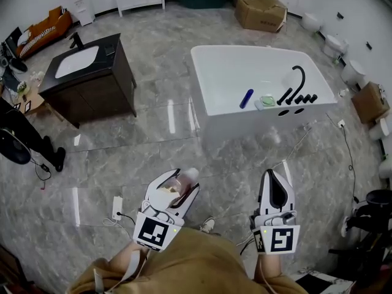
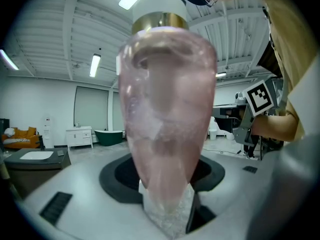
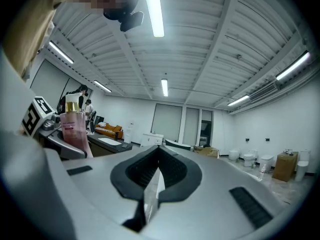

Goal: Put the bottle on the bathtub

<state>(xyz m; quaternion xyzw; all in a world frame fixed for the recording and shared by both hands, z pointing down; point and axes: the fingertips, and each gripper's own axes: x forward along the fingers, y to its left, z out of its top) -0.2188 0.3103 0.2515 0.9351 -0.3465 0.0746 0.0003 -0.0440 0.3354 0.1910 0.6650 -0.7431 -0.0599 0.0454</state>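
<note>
A pink translucent bottle [image 2: 167, 114] with a gold collar and white cap stands upright in my left gripper [image 1: 177, 192], which is shut on it; the bottle [image 1: 181, 184] shows low at centre-left in the head view. From the right gripper view the same bottle [image 3: 74, 126] appears at the left. My right gripper [image 1: 277, 182] is shut with nothing between its jaws, held beside the left one. The white bathtub [image 1: 215, 78] stands well ahead, at upper centre-right, with a black faucet [image 1: 296, 83] on its right ledge.
On the tub ledge lie a blue tube [image 1: 246, 98] and a green soap dish [image 1: 267, 101]. A dark vanity with a white sink [image 1: 86, 72] stands at the left. Cardboard boxes [image 1: 260, 11], toilets [image 1: 335, 43] and floor cables [image 1: 346, 149] lie at the right.
</note>
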